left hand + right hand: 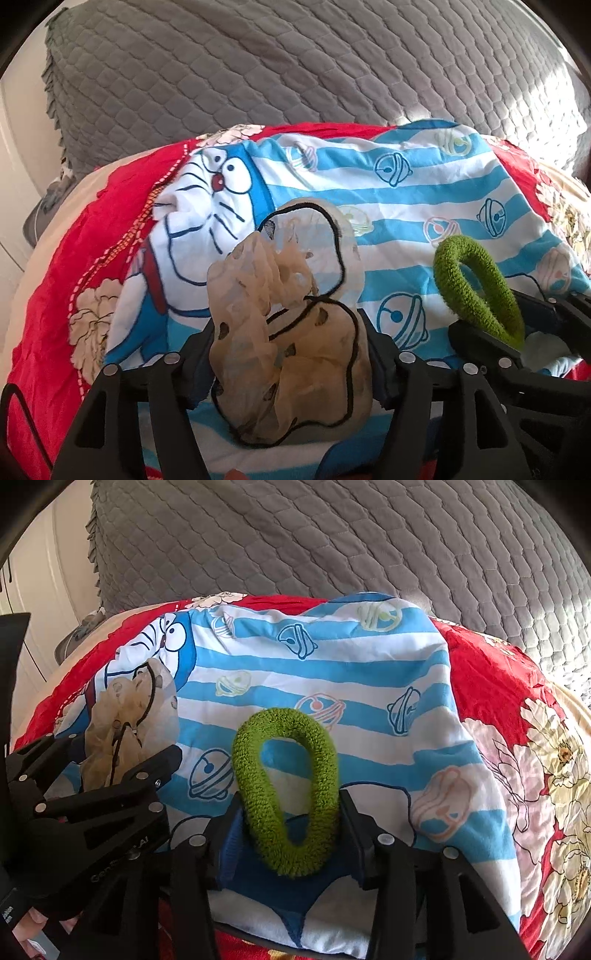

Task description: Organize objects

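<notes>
A sheer beige scrunchie (280,332) with black trim and dark spots sits between the fingers of my left gripper (288,332), touching both pads and rising above them. In the right wrist view the same scrunchie (125,716) and left gripper (114,749) appear at the left. A fuzzy green hair tie (288,794) is squeezed into an oval between the pads of my right gripper (290,799). From the left wrist view the hair tie (476,288) stands up out of the right gripper (509,314). Both grippers hover just over a blue-and-white striped cartoon cloth (332,664).
The striped cloth (369,184) lies on a red floral quilt (491,686) over a rounded bed. Behind it rises a grey quilted cover (295,66). A white wall or cupboard (48,572) stands at the far left. The two grippers are close side by side.
</notes>
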